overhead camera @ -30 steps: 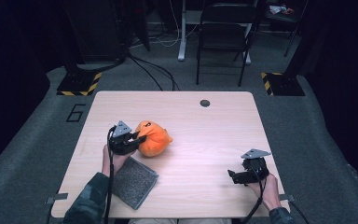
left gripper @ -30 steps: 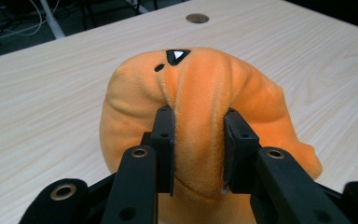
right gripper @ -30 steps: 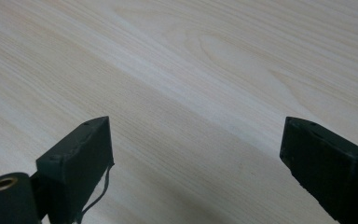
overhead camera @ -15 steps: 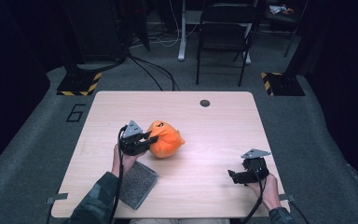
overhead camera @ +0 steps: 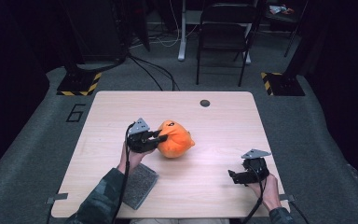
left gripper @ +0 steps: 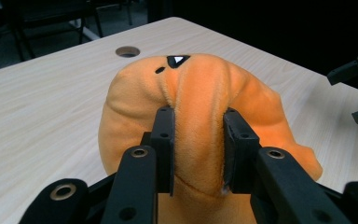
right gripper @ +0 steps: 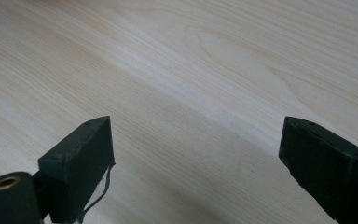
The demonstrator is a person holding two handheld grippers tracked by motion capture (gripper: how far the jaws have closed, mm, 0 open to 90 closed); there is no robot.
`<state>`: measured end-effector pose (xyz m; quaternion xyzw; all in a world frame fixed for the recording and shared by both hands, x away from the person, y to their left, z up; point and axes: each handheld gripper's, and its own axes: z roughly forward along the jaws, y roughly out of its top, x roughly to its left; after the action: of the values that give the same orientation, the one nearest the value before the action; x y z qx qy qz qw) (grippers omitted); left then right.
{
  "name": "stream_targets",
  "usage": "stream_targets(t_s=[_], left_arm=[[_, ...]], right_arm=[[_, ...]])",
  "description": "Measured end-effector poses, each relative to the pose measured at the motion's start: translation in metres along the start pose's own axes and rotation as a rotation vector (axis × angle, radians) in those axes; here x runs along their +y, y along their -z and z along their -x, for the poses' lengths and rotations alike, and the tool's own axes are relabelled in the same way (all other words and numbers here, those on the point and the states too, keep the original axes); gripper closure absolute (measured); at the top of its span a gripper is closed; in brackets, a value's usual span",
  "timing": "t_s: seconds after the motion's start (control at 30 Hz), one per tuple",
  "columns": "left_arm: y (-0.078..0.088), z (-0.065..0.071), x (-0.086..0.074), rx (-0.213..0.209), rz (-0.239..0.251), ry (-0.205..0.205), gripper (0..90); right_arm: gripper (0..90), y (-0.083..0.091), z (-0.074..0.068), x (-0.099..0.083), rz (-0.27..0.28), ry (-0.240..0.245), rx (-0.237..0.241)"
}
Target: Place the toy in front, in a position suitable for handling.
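Your left gripper (overhead camera: 161,136) is clamped on a fold of the orange plush toy (overhead camera: 176,139), the pads pinching a ridge of fabric, as the left gripper view (left gripper: 198,148) shows on the plush (left gripper: 205,88). The toy sits near the middle of the table (overhead camera: 223,116), between the round hole (overhead camera: 205,103) at the far edge and the grey cloth pad (overhead camera: 139,185) at the near edge, with the pad well apart from it on your side. Since you hold only a pinch of soft cover, I would judge it wise to move slowly and keep the toy low over the table, so the fabric does not slip out; a deeper bite into the stuffing would carry it more surely. Your right gripper (overhead camera: 243,175) rests near the table's right front corner, well apart from the toy, its jaws spread wide over bare wood with nothing between them (right gripper: 196,154). Count: one plush toy, one grey pad, one hole in the table, two grippers.
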<state>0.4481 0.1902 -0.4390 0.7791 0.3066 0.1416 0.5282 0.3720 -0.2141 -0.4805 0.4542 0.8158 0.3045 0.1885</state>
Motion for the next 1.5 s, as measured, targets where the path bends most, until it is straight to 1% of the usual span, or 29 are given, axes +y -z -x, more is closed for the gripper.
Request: stream_targets(t_s=[0.13, 0.2, 0.27, 0.3, 0.33, 0.37, 0.4, 0.43, 0.47, 0.5, 0.53, 0.57, 0.6, 0.63, 0.67, 0.7, 0.77, 0.83, 0.87, 0.93, 0.97, 1.03, 1.07, 1.1, 1.17, 1.27, 1.43, 1.47, 1.5], left_arm=[[-0.008, -0.002, 0.005, -0.033, 0.000, -0.034, 69.7], [-0.016, -0.003, 0.009, -0.059, 0.017, -0.035, 69.7], [-0.021, -0.003, 0.011, -0.069, 0.026, -0.028, 69.6], [-0.030, -0.002, 0.012, -0.091, 0.018, -0.041, 69.6], [-0.035, -0.001, 0.012, -0.096, 0.005, -0.057, 69.4], [-0.040, -0.001, 0.012, -0.107, -0.010, -0.059, 69.3], [-0.040, -0.001, 0.012, -0.107, -0.010, -0.059, 69.1], [-0.044, -0.003, 0.011, -0.114, -0.036, -0.077, 69.1], [-0.050, -0.003, 0.009, -0.115, -0.053, -0.074, 68.7], [-0.058, -0.007, 0.006, -0.113, -0.110, -0.094, 67.2], [-0.058, -0.007, 0.006, -0.113, -0.110, -0.094, 66.2], [-0.063, -0.010, 0.002, -0.114, -0.132, -0.080, 66.2], [-0.063, -0.014, 0.001, -0.121, -0.132, -0.058, 65.8], [-0.062, -0.016, 0.001, -0.115, -0.134, -0.055, 64.5], [-0.061, -0.017, 0.002, -0.118, -0.141, -0.047, 62.5], [-0.060, -0.019, 0.002, -0.122, -0.157, -0.055, 60.4], [-0.057, -0.020, 0.002, -0.105, -0.167, -0.038, 51.0], [-0.055, -0.021, 0.002, -0.106, -0.177, -0.045, 43.9], [-0.053, -0.021, 0.002, -0.101, -0.173, -0.030, 41.4], [-0.052, -0.021, 0.002, -0.095, -0.172, -0.032, 36.4], [-0.050, -0.020, 0.003, -0.086, -0.178, -0.033, 36.4], [-0.045, -0.019, 0.004, -0.073, -0.175, -0.036, 28.5], [-0.037, -0.020, 0.004, -0.065, -0.178, -0.024, 19.6], [-0.037, -0.020, 0.004, -0.065, -0.178, -0.024, 16.9], [-0.027, -0.021, 0.003, -0.051, -0.171, -0.020, 15.5], [-0.007, -0.021, 0.000, -0.019, -0.171, -0.007, 14.9], [0.023, -0.017, -0.010, 0.033, -0.194, -0.025, 14.2], [0.037, -0.014, -0.016, 0.065, -0.210, -0.023, 13.2], [0.042, -0.013, -0.020, 0.087, -0.224, -0.026, 12.9]], right_arm=[[9.2, 0.001, -0.001, 0.000, -0.007, -0.007, -0.003], [9.2, 0.000, 0.000, 0.001, -0.011, -0.001, 0.001], [9.2, -0.001, 0.001, 0.001, -0.004, 0.005, 0.001], [9.2, 0.000, 0.001, 0.002, -0.008, 0.007, 0.003], [9.3, -0.001, 0.000, 0.002, 0.001, 0.003, -0.006], [9.2, -0.001, 0.000, 0.002, -0.002, 0.006, -0.004], [9.2, -0.001, 0.000, 0.002, -0.002, 0.006, -0.004], [9.3, -0.001, -0.001, 0.002, -0.006, 0.004, -0.004], [9.3, -0.001, -0.001, 0.002, -0.009, -0.003, -0.002], [9.2, -0.001, -0.001, 0.002, -0.005, 0.004, 0.000], [9.2, -0.001, -0.001, 0.002, -0.005, 0.004, 0.000], [9.3, -0.001, -0.001, 0.001, -0.005, 0.007, -0.003], [9.3, -0.001, 0.000, 0.001, -0.008, 0.008, -0.002], [9.2, -0.002, 0.000, 0.001, -0.007, 0.011, -0.001], [9.2, -0.002, 0.000, 0.001, -0.007, 0.012, -0.001], [9.3, -0.001, 0.000, 0.001, -0.012, 0.001, 0.002], [9.2, -0.002, 0.000, 0.001, -0.007, 0.011, 0.004], [9.2, -0.002, -0.001, 0.001, -0.016, 0.013, 0.010], [9.2, -0.002, -0.002, 0.001, -0.011, 0.009, 0.009], [9.2, -0.002, -0.002, 0.002, -0.014, 0.013, 0.004], [9.2, -0.002, -0.002, 0.002, -0.014, 0.013, 0.004], [9.2, -0.002, -0.002, 0.001, -0.015, 0.007, 0.010], [9.2, -0.001, -0.001, 0.001, -0.013, 0.010, 0.016], [9.2, -0.001, -0.001, 0.001, -0.013, 0.010, 0.016], [9.2, -0.002, 0.000, 0.000, -0.006, 0.013, 0.011], [9.2, -0.001, -0.001, 0.000, -0.014, -0.003, 0.014], [9.2, 0.000, -0.001, 0.000, -0.012, 0.005, 0.015], [9.2, 0.000, -0.001, 0.000, -0.012, 0.003, 0.014], [9.2, 0.000, -0.001, 0.000, -0.010, 0.004, 0.018]])
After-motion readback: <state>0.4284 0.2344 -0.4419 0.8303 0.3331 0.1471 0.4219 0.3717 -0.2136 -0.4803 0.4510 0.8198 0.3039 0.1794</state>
